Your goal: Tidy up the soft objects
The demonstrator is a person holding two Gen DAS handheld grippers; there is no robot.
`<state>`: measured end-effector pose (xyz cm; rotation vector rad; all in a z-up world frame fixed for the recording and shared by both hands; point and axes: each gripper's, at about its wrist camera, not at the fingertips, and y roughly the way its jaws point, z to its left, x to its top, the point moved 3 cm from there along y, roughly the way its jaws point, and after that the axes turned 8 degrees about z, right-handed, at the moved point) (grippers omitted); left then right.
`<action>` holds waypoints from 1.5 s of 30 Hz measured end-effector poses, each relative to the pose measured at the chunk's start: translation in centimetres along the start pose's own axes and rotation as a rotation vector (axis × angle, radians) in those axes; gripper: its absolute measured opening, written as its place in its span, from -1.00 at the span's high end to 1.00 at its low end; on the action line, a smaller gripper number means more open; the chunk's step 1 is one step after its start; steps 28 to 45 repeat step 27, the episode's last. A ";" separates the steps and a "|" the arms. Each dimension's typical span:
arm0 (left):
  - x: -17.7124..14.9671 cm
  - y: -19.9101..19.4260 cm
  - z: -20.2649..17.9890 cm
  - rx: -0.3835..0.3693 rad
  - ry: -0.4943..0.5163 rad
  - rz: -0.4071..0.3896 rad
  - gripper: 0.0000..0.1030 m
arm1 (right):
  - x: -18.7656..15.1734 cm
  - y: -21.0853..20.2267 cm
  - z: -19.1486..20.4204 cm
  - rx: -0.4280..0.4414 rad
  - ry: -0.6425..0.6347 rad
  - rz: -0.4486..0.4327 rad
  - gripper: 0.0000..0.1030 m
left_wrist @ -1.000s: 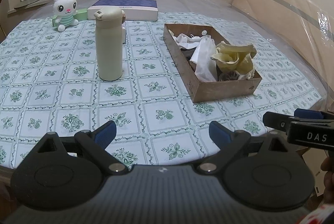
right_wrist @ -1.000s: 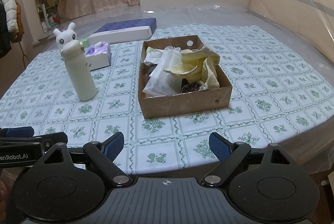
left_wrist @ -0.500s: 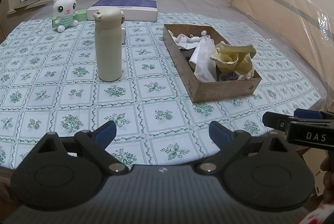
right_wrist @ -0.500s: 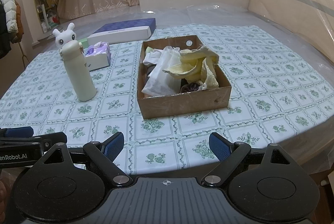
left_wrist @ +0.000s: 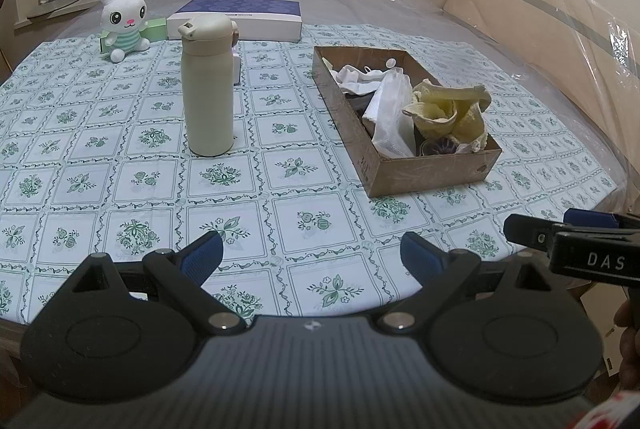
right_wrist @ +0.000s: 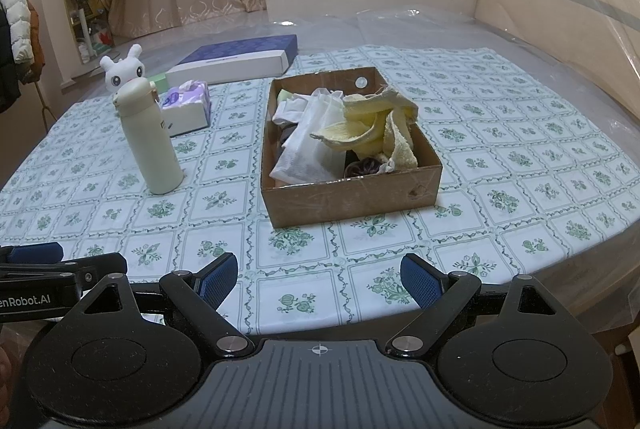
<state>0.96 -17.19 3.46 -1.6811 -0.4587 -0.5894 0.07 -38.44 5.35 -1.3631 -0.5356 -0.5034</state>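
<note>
Nothing on the table had shifted since the earlier frames; only the views had crept very slightly. Nearest, the left gripper (left_wrist: pixel 311 255) and the right gripper (right_wrist: pixel 319 279) hovered side by side over the near table edge, each with its blue-padded fingers spread wide and empty. Beyond them on the floral tablecloth (right_wrist: pixel 520 165) sat the cardboard box (right_wrist: pixel 352 199), holding a yellow towel (right_wrist: pixel 376 133), white cloths (right_wrist: pixel 308 149) and a dark scrunchie (right_wrist: pixel 362 167). Left of it stood the cream thermos (left_wrist: pixel 207 85). Farther back were a tissue box (right_wrist: pixel 186 107), a plush bunny (left_wrist: pixel 122 19) and a flat blue box (left_wrist: pixel 236 17).
</note>
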 end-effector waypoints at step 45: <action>0.0 -0.3 0.0 -0.008 -0.001 -0.039 -0.83 | 0.0 0.1 -0.1 0.001 0.001 0.000 -0.71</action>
